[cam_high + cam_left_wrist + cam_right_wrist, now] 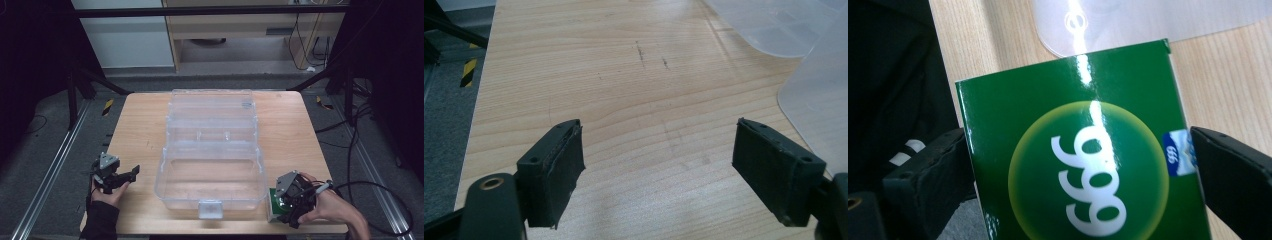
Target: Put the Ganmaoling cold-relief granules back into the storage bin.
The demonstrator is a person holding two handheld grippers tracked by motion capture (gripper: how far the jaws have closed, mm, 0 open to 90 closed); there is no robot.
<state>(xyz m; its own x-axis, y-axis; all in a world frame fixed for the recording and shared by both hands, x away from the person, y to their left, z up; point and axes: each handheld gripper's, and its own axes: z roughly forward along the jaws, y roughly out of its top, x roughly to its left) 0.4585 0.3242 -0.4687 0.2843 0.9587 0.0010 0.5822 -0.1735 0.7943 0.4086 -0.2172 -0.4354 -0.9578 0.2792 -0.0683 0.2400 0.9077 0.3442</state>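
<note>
**Wooden table, green box in the jaws**

Wooden table point(145, 130), clear case point(212, 172) lying open. Right gripper point(1080, 160) straddles the green box point(1083, 150) at the near right corner, jaws touching its sides or nearly so. Left gripper point(656, 150) waits spread, empty. Next, I'd say: squeeze firmly, lift, carry into the case.

A glossy green box point(1083, 165) with a yellow-rimmed circle and white "999" lies flat near the table's point(145, 135) front right corner, just beside the clear plastic case point(210, 170).
</note>
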